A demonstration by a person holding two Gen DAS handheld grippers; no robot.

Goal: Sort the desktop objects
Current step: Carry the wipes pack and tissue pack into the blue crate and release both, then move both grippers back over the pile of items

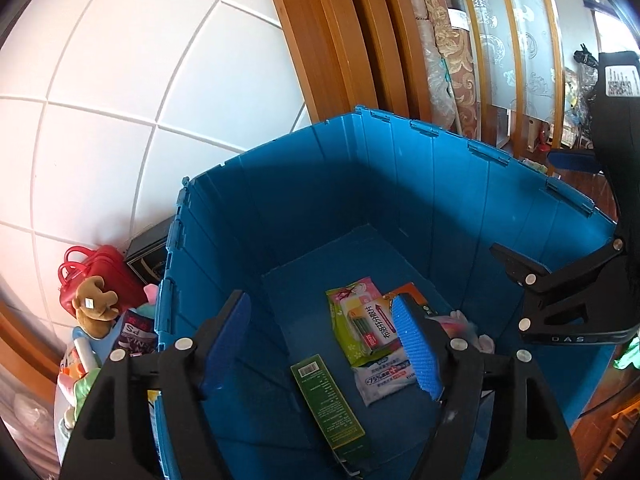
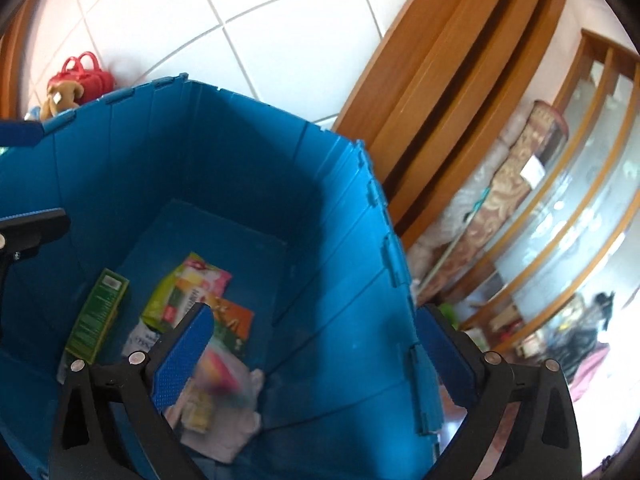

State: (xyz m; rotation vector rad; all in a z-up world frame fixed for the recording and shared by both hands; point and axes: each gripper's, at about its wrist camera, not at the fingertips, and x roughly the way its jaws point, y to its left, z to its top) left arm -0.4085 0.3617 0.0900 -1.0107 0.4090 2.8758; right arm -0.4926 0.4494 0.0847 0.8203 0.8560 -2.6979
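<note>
Left wrist view: the left tongs (image 1: 324, 354) fill the bottom of the frame, spread wide and released with nothing between their blue pads, poised over the open blue crate (image 1: 400, 184). On the crate floor, at lower centre, a green box (image 1: 326, 398) lies flat. Just to its right a green-and-pink packet (image 1: 352, 316) overlaps a white wipes pack (image 1: 384, 378). An orange packet (image 1: 412, 294) shows behind the right pad. At the right edge the right tongs (image 1: 560, 292) reach in over the crate rim; from here I cannot tell their state. Outside the crate, at lower left, a brown plush toy (image 1: 94, 306) leans against a red handbag (image 1: 96, 276) before a white tiled wall (image 1: 120, 100).

Right wrist view: the right tongs (image 2: 320, 356) stand released across the bottom of the frame, one pad inside the crate (image 2: 340, 240), the other outside its right wall. Inside, at lower left, lie the green box (image 2: 98, 314), the green-and-pink packet (image 2: 192, 284) and the orange packet (image 2: 236, 326). A blurred pale bundle (image 2: 228, 412) sits lowest. The red handbag (image 2: 86, 74) appears at upper left, a wooden door frame (image 2: 448, 92) at upper right.
</note>
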